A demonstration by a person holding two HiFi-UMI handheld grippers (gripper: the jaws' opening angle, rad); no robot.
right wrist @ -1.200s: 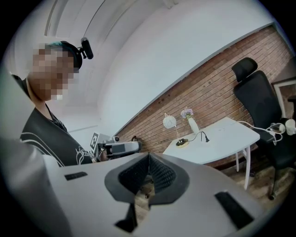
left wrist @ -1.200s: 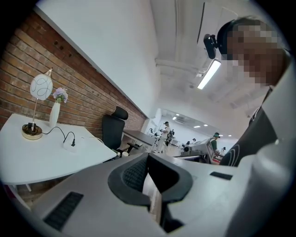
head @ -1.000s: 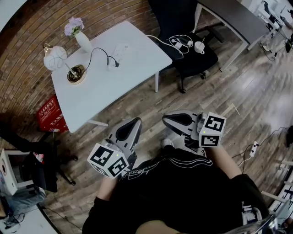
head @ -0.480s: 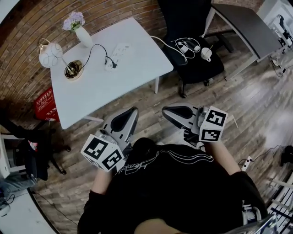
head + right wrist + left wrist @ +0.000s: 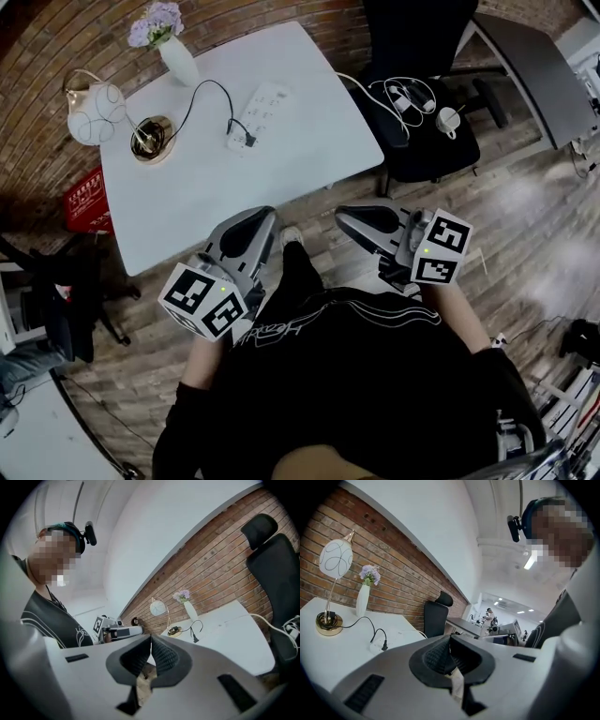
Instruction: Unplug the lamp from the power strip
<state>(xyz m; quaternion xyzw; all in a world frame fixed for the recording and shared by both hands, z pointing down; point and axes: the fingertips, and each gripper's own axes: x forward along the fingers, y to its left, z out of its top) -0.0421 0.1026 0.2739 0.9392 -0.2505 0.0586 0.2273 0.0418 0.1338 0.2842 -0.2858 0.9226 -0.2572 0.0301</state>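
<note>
The black plug [image 5: 246, 140] of the lamp's thin black cord [image 5: 201, 87] sits in the near end of the flat white power strip [image 5: 262, 110]. The strip lies on the white rectangular table [image 5: 281, 178], toward its far side. The cord loops back from the plug to the round brass base [image 5: 154, 139] of the table lamp, whose white globe shade [image 5: 94, 100] hangs on a curved brass stem near the table's left corner. Just beyond the lamp a slim white vase with pale purple flowers [image 5: 174, 52] stands upright by the red brick wall [image 5: 56, 47].

I have both tools on the near side of the table, well apart from the strip. The left gripper [image 5: 262, 221] has its tip over the table's near edge in the head view. Its own camera shows its ribbed black pads pressed together with nothing between them. The right gripper [image 5: 345, 218] is beside it over the brown plank floor [image 5: 525, 225], off the table's near right corner. Its jaws are likewise closed and empty.

To the right of the table a black office chair [image 5: 422, 141] carries a tangle of white cables [image 5: 403, 94] and a small white cup [image 5: 448, 120] on its seat. A red box [image 5: 84, 202] sits on the floor below the table's left edge.
</note>
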